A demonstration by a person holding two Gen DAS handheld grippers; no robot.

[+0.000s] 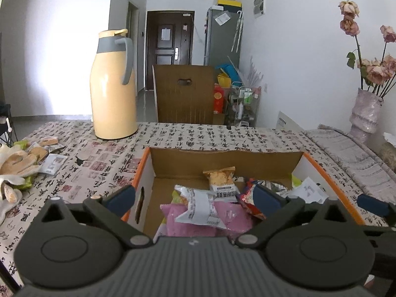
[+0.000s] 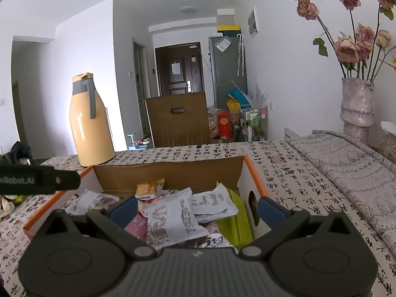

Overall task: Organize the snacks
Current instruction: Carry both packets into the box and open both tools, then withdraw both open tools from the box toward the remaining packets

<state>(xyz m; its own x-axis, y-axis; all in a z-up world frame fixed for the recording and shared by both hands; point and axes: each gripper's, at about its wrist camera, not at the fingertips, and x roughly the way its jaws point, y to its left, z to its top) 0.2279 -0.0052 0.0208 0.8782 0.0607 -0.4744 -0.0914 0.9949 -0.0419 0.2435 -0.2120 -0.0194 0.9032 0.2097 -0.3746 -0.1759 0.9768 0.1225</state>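
Two handheld grippers hover over an open cardboard box [image 1: 226, 159] of snacks on a surface covered by a calligraphy-print cloth [image 1: 188, 136]. The left gripper [image 1: 195, 199] has its blue-padded fingers [image 1: 121, 198] spread wide apart, holding nothing, above a pink packet [image 1: 232, 216] and a white wrapped snack [image 1: 200, 206]; a biscuit packet [image 1: 221, 179] stands further back in the box. The right gripper [image 2: 198, 210] likewise has its fingers [image 2: 271, 210] wide apart and empty, above white snack packets [image 2: 173, 219] and a green packet [image 2: 234, 216] against the box's right wall. More snacks [image 1: 48, 143] and cloth gloves [image 1: 17, 167] lie on the surface left of the box. A yellow thermos jug [image 1: 112, 86] stands behind the box, a vase of dried roses [image 2: 356, 104] at right.
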